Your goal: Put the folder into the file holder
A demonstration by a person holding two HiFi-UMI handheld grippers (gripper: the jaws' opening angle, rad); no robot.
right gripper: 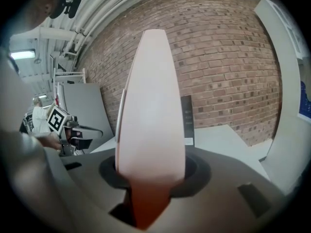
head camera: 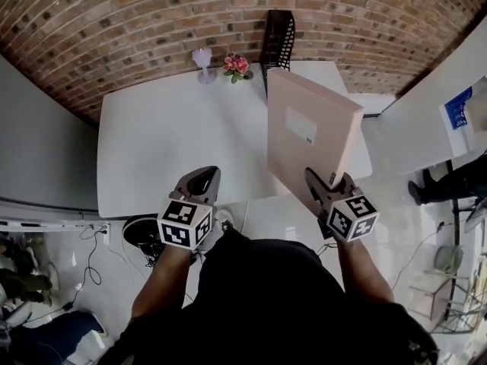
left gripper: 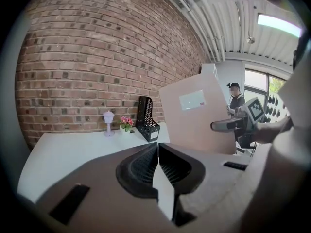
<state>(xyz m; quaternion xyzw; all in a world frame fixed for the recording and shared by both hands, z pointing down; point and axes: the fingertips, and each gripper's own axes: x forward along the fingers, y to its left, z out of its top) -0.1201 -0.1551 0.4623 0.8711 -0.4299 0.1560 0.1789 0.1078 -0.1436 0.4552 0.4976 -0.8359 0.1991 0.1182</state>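
Folder (head camera: 308,131): matt pale-pink card, smooth, with a white paper label (head camera: 300,125). File holder (head camera: 278,40): black perforated plastic, slight sheen. Tabletop (head camera: 175,143): smooth white, matt. Wall (head camera: 137,21): rough red brick. Left tool (left gripper: 158,149): matt grey plastic shell, black ribbed pads (left gripper: 141,169).

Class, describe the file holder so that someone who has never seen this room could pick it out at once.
Start at the brick wall, then drop to the far edge of the white table below it. There, right of a small lilac ornament and some pink flowers, stands the file holder. It is the only black thing on the table, tall, with perforated sides.
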